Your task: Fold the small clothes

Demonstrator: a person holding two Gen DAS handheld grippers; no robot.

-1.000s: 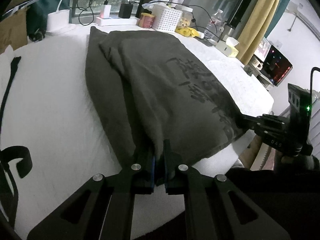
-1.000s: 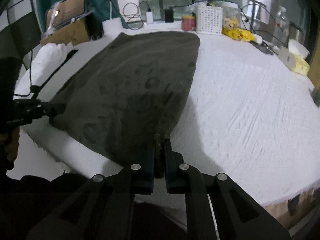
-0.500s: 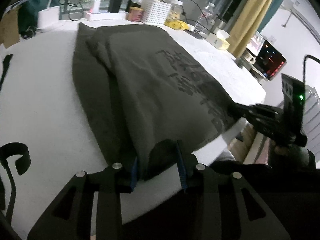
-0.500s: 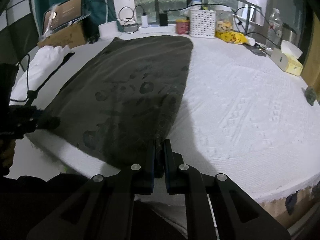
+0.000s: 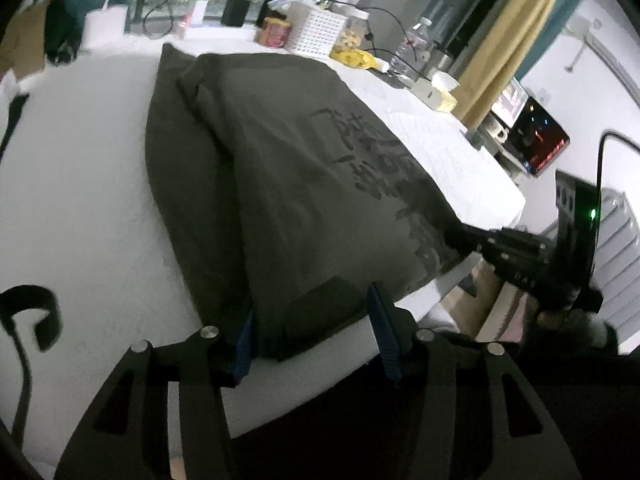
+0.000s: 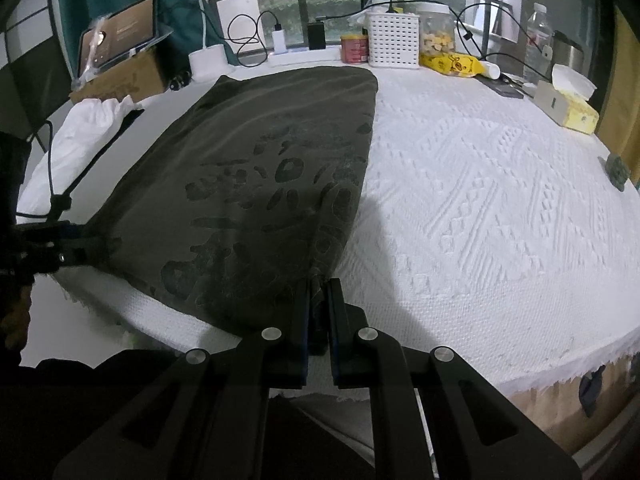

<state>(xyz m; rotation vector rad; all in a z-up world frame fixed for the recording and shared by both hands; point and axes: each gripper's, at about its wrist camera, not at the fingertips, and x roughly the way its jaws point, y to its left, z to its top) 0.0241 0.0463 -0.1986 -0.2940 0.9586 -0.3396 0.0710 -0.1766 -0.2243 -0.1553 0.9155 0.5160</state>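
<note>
A dark olive T-shirt (image 5: pixel 280 168) with a dark printed design lies lengthwise on the white textured table cover (image 6: pixel 500 220); its side is folded in. My left gripper (image 5: pixel 310 312) is open, its jaws spread either side of the shirt's near left hem corner, which lies loose between them. My right gripper (image 6: pixel 319 292) is shut on the shirt's (image 6: pixel 260 184) near right hem corner at the table's front edge. The right gripper also shows in the left wrist view (image 5: pixel 472 236), and the left gripper in the right wrist view (image 6: pixel 80 248).
Along the far edge stand a white basket (image 6: pixel 394 38), a red can (image 6: pixel 354 49), a jar, chargers with cables, a yellow packet (image 6: pixel 452 64) and a tissue box (image 6: pixel 568 108). A cardboard box (image 6: pixel 120 76) and white cloth (image 6: pixel 80 136) lie at the left.
My left gripper has opened and let go of the shirt's hem corner. My right gripper has stayed shut on its corner.
</note>
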